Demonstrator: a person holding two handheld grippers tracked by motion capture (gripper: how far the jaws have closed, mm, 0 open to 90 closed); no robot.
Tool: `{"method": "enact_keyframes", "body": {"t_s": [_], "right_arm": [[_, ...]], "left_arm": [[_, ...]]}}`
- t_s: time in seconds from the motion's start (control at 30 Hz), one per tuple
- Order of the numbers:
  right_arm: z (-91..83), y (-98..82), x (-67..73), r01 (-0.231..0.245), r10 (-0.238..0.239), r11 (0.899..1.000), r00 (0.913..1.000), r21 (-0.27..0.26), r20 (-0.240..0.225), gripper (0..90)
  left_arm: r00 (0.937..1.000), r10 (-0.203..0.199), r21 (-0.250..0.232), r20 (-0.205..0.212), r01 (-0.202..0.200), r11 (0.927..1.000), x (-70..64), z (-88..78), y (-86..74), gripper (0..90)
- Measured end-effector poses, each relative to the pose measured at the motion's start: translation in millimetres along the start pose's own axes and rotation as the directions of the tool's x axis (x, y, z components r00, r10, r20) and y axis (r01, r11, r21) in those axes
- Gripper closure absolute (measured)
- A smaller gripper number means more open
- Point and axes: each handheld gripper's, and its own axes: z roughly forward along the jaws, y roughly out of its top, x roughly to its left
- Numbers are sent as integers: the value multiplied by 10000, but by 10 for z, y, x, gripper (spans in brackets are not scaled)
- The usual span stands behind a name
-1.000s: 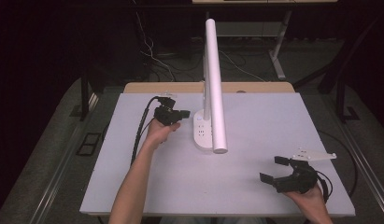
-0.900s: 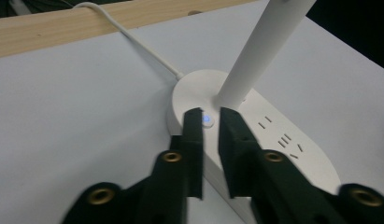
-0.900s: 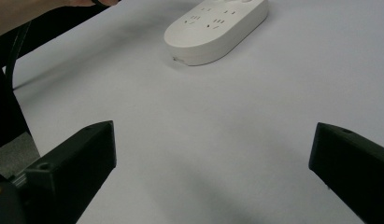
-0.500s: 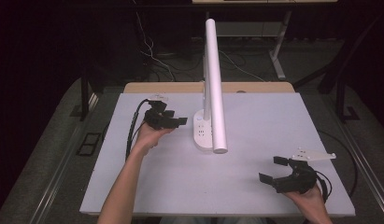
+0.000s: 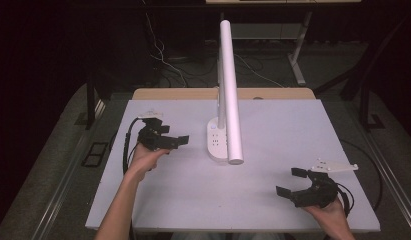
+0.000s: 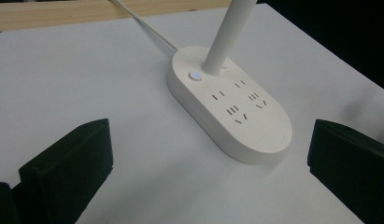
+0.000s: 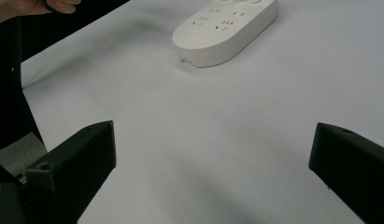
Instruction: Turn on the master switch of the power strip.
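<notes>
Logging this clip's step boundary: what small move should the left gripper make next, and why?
Probably settle back to rest on the table. The left gripper has just been opening, nothing between its fingers, and sits apart from the lamp base, whose button glows. The right gripper rests open.

The white table [image 5: 273,125] is bright — the floor around it is very dark. Soft grey shadows lie by the lamp base [image 6: 229,107]. The close black jaws look blurry.

A white table [image 5: 273,200] stands in a dark room. Beyond it, cables [image 5: 165,60] trail across grey floor [image 5: 58,165].
</notes>
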Motion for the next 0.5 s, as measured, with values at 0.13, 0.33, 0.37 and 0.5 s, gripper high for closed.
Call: {"method": "enact_keyframes", "body": {"t_s": [0.13, 0.33, 0.37, 0.5], "right_arm": [[4, -1, -6, 25, -25, 10000, 10000, 8, 0, 1], [6, -3, -1, 9, -9, 10000, 10000, 43, 3, 1], [8, -4, 0, 32, -32, 10000, 10000, 39, 3, 1], [10, -2, 7, 17, -17, 9999, 10000, 112, -22, 1]], "left_arm": [[10000, -47, -239, 33, 48, 9997, -14, -86, -111, 0], [9999, -51, -495, 143, 58, 9988, -55, -187, -278, 0], [9999, -46, -546, 105, 52, 9985, -67, -204, -304, 0], [9998, -25, -753, 174, 38, 9972, -126, -267, -391, 0]]}}
